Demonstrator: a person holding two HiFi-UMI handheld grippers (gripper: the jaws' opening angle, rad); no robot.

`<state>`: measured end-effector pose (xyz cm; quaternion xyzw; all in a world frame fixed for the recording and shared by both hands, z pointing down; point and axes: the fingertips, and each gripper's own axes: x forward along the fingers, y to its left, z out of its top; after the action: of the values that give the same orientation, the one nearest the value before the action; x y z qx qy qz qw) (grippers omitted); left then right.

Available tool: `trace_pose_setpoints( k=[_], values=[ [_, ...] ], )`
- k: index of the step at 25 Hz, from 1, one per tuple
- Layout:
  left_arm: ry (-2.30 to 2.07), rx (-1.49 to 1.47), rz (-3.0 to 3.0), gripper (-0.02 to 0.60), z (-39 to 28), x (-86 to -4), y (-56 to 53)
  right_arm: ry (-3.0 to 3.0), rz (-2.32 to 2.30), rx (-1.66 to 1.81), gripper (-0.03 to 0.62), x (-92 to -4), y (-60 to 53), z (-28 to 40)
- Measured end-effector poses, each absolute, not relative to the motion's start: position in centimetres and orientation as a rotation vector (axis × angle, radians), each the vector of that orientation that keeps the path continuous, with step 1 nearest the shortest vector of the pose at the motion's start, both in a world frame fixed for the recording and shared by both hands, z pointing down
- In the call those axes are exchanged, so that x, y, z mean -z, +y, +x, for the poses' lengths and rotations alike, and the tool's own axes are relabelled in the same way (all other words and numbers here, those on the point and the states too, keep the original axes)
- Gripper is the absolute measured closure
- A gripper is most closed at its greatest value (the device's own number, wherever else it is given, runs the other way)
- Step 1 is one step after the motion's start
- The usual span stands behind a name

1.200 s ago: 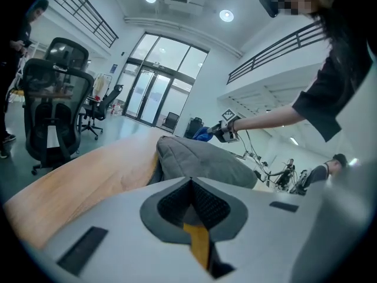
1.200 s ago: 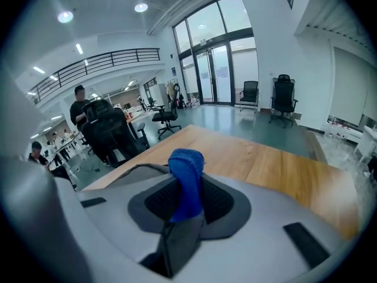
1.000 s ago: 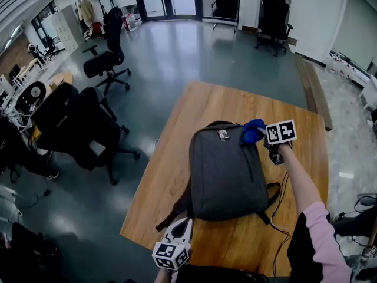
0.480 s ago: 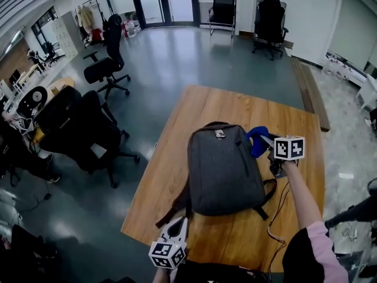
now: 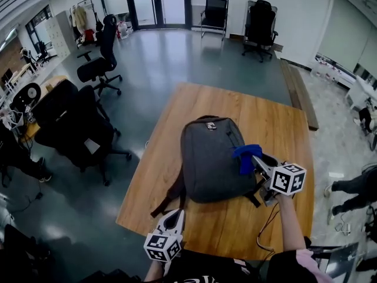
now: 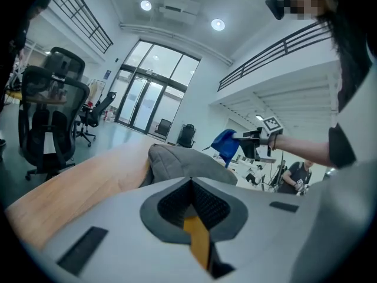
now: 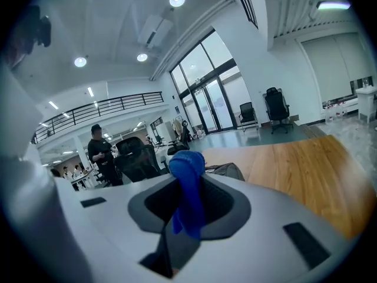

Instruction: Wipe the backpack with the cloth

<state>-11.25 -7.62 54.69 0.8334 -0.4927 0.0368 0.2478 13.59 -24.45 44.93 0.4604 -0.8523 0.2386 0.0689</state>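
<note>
Fingers of the right gripper (image 5: 257, 161) clench a bunched blue cloth (image 5: 246, 157) at the 3 o'clock edge of the grey backpack (image 5: 211, 158), which lies flat mid-table; the cloth appears raised just clear of it. The left gripper (image 5: 174, 218), pinched together and empty, hangs at 7 o'clock off the wooden table (image 5: 265, 117). Unsteadied, the soft woven pack could slide on the smooth wood. The limp cloth might catch a black strap (image 5: 166, 198) or tug free.

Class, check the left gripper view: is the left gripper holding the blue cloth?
No, the left gripper is shut on nothing; the blue cloth hangs in the right gripper.
</note>
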Motion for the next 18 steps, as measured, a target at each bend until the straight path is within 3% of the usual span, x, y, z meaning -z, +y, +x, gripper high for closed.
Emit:
trace_pose_setpoints(
  k=[12,18],
  values=[
    [-1.361,-0.076,2.286,0.583,-10.7,-53.5,-1.4,-2.509,1.452,-0.795,0.508,-48.7,-8.6,13.7],
    [-1.422,-0.065,2.281,0.583,-6.9,-52.4,1.9,-2.543,1.409,-0.740,0.508,-48.5,-3.8,15.5]
  ],
)
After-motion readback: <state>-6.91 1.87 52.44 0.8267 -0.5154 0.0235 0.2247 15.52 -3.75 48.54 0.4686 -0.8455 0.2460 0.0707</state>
